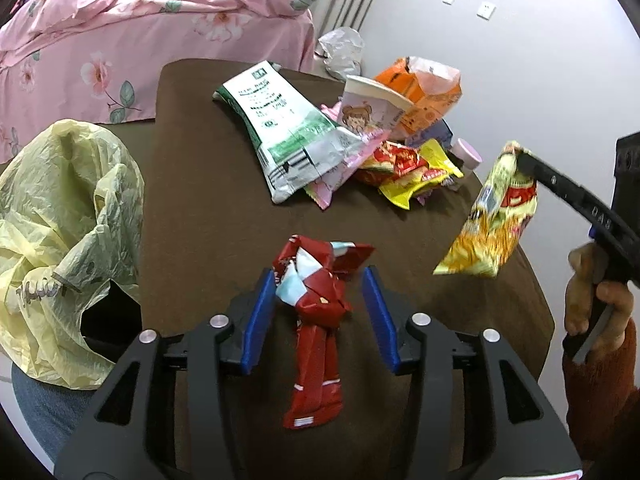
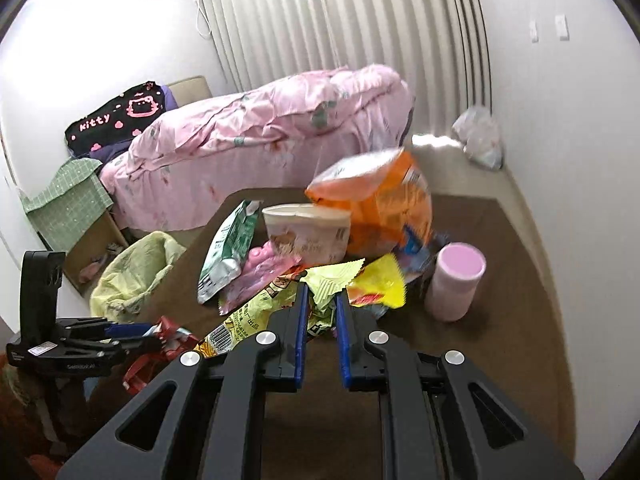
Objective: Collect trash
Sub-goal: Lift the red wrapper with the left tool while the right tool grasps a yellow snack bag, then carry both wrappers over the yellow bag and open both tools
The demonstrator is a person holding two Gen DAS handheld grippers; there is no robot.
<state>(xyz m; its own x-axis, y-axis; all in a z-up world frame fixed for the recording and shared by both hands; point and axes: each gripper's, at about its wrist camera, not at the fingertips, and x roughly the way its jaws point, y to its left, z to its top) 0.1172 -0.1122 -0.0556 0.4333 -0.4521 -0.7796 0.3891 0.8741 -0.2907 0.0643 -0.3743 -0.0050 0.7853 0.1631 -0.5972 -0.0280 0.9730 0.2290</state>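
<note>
A crumpled red wrapper [image 1: 316,300] lies between the blue pads of my left gripper [image 1: 319,276] over the brown table [image 1: 208,208]. The jaws stand open, and the right pad is clear of the wrapper. My right gripper [image 2: 322,308] is shut on the top of a yellow snack bag [image 1: 492,220], which hangs in the air at the table's right side. In the right wrist view the bag's crumpled top [image 2: 326,284] sits pinched between the pads. A yellow plastic trash bag [image 1: 60,220] gapes open at the table's left edge.
A pile sits at the table's far side: a white-green pouch [image 1: 280,120], a paper cup [image 1: 372,108], an orange bag [image 1: 424,84], snack wrappers [image 1: 408,168], a pink bottle [image 2: 456,280]. A pink-quilted bed [image 1: 140,28] stands behind. A hand [image 1: 596,300] holds the right gripper.
</note>
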